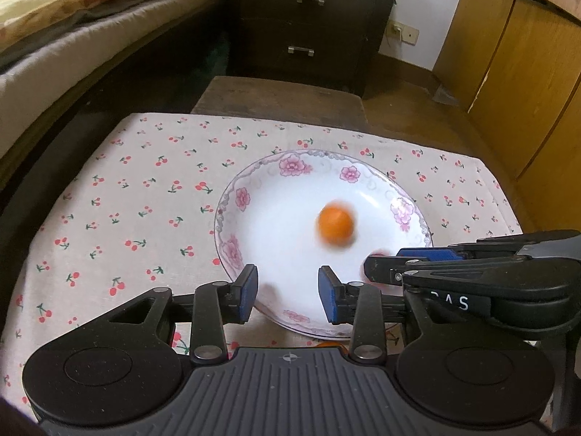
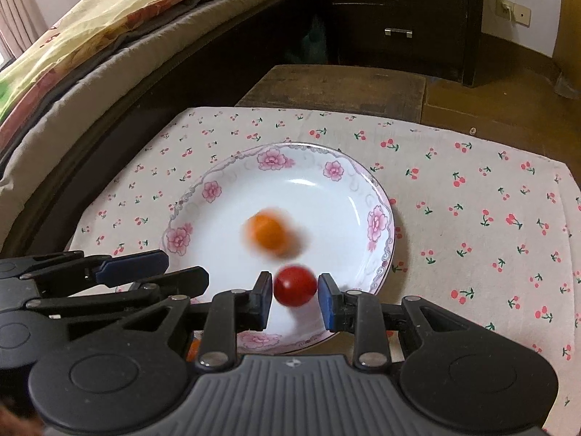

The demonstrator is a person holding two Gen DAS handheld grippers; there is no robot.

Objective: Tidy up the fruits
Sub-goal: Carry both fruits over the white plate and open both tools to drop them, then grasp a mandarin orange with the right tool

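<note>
Glossy round red fruit (image 2: 294, 286) clamped in right gripper (image 2: 295, 299); left gripper (image 1: 288, 292) apart, empty.

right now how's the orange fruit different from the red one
The orange fruit lies loose in the plate, motion-blurred; the red fruit is sharp, between the right gripper's pads. The orange one sits nearer the plate's middle, the red one by its near rim. The left gripper is open and empty. Both fruits are small, round and over the plate.
</note>
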